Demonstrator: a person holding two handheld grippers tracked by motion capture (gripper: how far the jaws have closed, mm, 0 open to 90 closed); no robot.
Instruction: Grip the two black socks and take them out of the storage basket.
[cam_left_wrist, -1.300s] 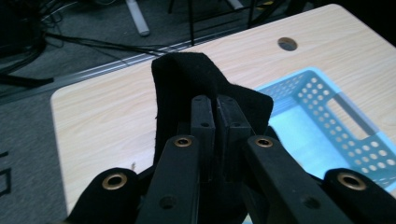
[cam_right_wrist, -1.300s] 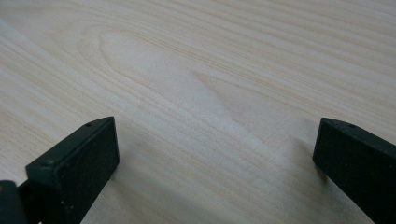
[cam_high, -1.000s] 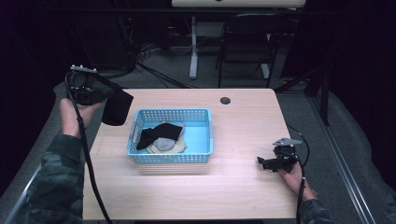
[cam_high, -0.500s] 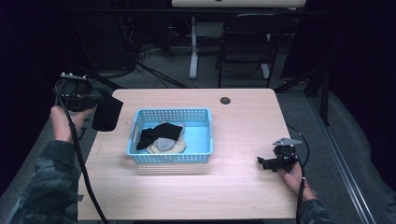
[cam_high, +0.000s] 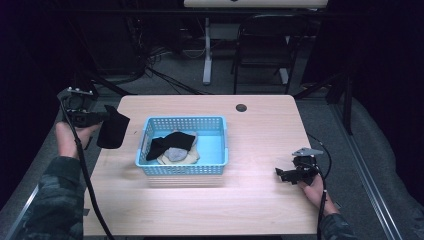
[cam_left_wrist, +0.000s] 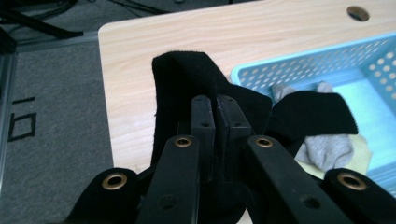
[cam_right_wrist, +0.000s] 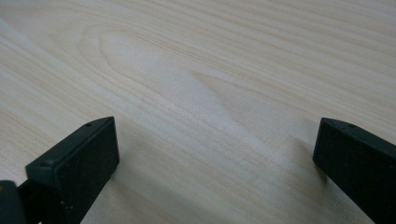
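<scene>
Wooden table (cam_high: 260, 200): left gripper (cam_high: 102, 117) clamped on black sock (cam_high: 113, 130), hanging lengthwise downward beside blue basket (cam_high: 183, 169); right gripper (cam_high: 281, 173) jaws apart.

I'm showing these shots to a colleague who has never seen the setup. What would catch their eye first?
Probably the black sock dangling from the shut left gripper over the table's left edge. Next, the light blue basket at mid-table, holding another black sock, a grey sock and a yellowish cloth. The right gripper rests open on the bare wooden table.
</scene>
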